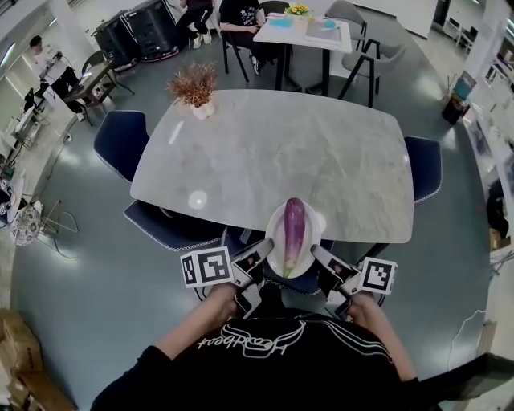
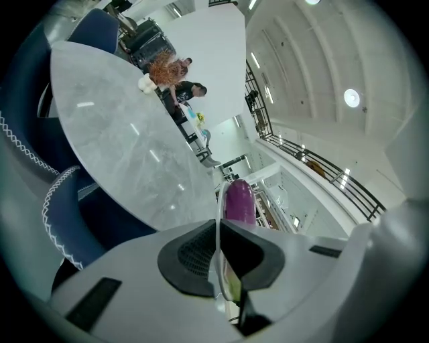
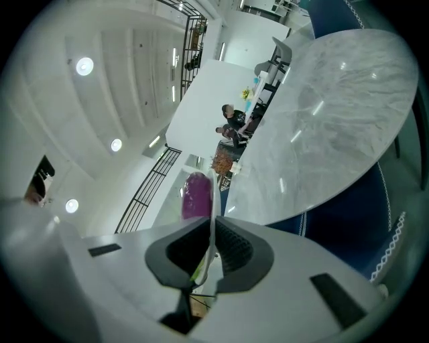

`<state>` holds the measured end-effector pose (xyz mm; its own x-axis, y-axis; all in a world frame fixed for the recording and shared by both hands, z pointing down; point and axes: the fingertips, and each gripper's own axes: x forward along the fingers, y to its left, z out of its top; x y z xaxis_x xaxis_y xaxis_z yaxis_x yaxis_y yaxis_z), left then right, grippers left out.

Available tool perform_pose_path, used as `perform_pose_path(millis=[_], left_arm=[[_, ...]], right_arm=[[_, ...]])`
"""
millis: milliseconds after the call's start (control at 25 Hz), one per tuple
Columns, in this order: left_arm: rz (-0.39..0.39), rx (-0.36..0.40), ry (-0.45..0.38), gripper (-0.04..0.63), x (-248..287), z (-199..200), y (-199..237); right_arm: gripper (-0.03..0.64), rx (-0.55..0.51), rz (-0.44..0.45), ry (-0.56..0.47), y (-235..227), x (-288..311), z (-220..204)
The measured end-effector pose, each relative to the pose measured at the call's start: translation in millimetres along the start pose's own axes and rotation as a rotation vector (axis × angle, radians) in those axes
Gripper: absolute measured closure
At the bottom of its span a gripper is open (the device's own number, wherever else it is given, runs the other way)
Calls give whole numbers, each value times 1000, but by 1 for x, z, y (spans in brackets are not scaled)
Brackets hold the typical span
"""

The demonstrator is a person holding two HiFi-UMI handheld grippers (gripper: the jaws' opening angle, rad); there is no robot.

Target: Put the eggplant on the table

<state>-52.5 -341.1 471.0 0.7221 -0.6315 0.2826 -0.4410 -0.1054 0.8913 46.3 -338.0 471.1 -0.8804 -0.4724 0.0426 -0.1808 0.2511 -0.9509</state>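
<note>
Ahead, the grey marble counter (image 1: 265, 152) spreads beyond a white plate (image 1: 316, 223) held at its near edge. On the plate lies the eggplant (image 1: 294, 231), glossy purple and paling to green at the near end, its long axis pointing away toward the counter. From opposite sides, the left gripper (image 1: 257, 255) and right gripper (image 1: 323, 258) each pinch the plate's rim, about equally near the eggplant.

An office lounge: marble meeting table (image 1: 321, 144), blue chairs (image 1: 120, 140), people (image 1: 241, 16) seated at twelve o'clock (mezzanine railing (image 2: 315, 164) overhead).
</note>
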Motion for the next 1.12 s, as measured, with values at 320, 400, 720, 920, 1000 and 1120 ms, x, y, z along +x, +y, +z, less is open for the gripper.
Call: perform_pose_path(millis=[320,400,720,920,1000,1120], left_arm=[[-23,5,9,571,24,52,5],[-32,9,10,571,29,61,6],[-50,16,18,571,56,96,7],[-53,19,22,571,71,113,8],[-53,23,25,571,77,120,10],[-49,29,30,570,85,133,13]], right_arm=[[598,-29,-23,-18,-4,36,42],[598,-44,-27,-23,-4,42,52],[598,-76,-28,-54,-9,61,87],[598,-81,-36,-68,-14,69,108],[598,-83,-38,-72,-18,74,115],[598,-88,-45,-80,-22,83,126]])
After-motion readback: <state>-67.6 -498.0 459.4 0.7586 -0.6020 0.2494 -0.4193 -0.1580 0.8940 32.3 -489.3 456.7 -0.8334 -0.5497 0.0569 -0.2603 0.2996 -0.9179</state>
